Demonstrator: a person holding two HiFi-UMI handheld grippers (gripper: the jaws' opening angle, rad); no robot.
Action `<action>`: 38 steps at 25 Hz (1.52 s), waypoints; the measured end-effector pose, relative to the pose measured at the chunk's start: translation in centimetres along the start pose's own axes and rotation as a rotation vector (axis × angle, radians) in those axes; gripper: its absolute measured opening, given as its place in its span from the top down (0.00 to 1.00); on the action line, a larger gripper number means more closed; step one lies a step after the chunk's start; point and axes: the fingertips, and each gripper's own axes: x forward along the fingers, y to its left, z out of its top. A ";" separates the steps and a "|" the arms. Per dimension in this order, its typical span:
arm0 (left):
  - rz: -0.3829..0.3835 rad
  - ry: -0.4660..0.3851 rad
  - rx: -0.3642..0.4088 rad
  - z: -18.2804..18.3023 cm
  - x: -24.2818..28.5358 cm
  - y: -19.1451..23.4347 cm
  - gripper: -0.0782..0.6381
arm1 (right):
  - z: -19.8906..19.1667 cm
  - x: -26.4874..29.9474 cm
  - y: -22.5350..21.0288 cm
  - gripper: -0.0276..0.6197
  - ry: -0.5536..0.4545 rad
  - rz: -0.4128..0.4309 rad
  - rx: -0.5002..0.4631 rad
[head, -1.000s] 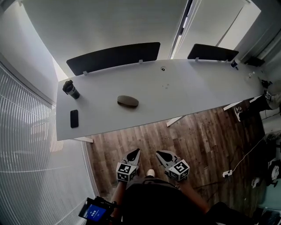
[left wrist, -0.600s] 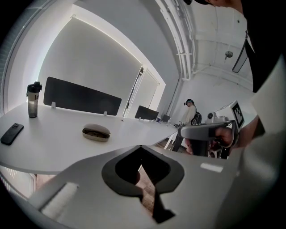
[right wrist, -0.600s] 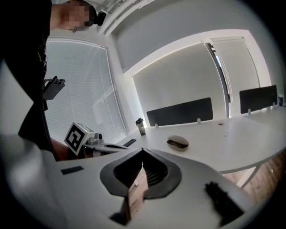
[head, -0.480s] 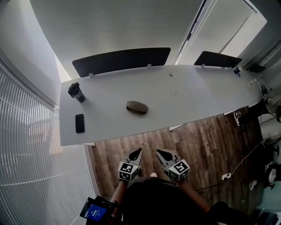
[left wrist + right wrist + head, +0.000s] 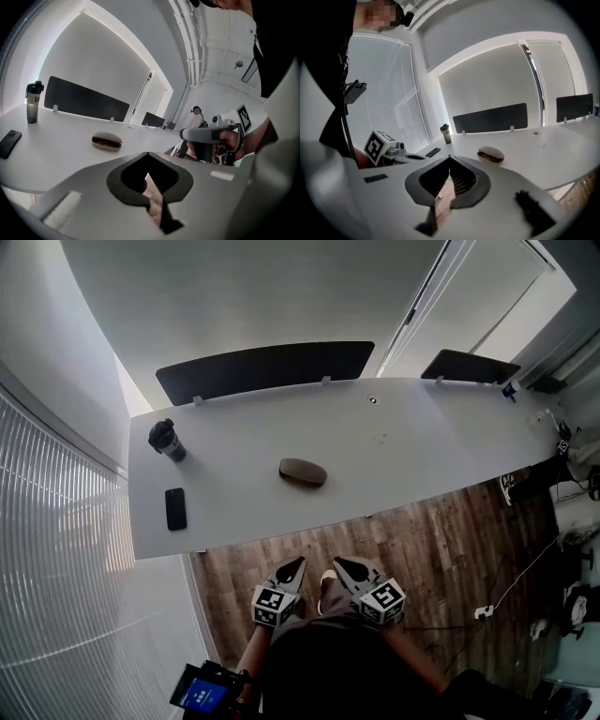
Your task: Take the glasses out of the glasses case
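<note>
The glasses case (image 5: 303, 472) is a brown-grey oval lying in the middle of the long white table (image 5: 422, 446). In the left gripper view the case (image 5: 107, 140) shows a dark slot along its near side, and so does the case (image 5: 490, 154) in the right gripper view. Both grippers are held close to the person's body over the wood floor, well short of the table. My left gripper (image 5: 292, 564) is shut with nothing in it. My right gripper (image 5: 340, 565) is shut and empty too. Each gripper's tips, left (image 5: 147, 153) and right (image 5: 450, 157), point toward the case.
A black tumbler (image 5: 167, 439) and a black phone (image 5: 175, 509) sit at the table's left end. Dark divider panels (image 5: 262, 369) line its far edge. Window blinds (image 5: 56, 549) run along the left. A device with a blue screen (image 5: 202, 695) hangs by the person's left side.
The table and case have come nearer and sit lower in the head view as the person moved toward them. Both grippers stay shut in front of the body.
</note>
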 end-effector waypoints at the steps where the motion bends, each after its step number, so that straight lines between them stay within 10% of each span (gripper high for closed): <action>1: 0.005 0.002 -0.007 -0.1 0.1 0.3 0.89 | 0.1 0.1 -0.4 0.95 -0.008 -0.015 0.001; 16: 0.079 0.091 0.001 2.8 10.4 2.5 0.89 | 2.6 4.1 -13.1 0.95 0.037 -0.011 -0.172; 24: 0.206 0.216 0.015 5.1 14.8 6.5 0.89 | 6.2 10.6 -18.5 0.95 0.032 0.227 -0.177; 38: 0.241 0.349 -0.017 2.4 19.3 8.0 0.89 | 5.3 16.2 -26.6 0.94 0.178 0.263 -0.237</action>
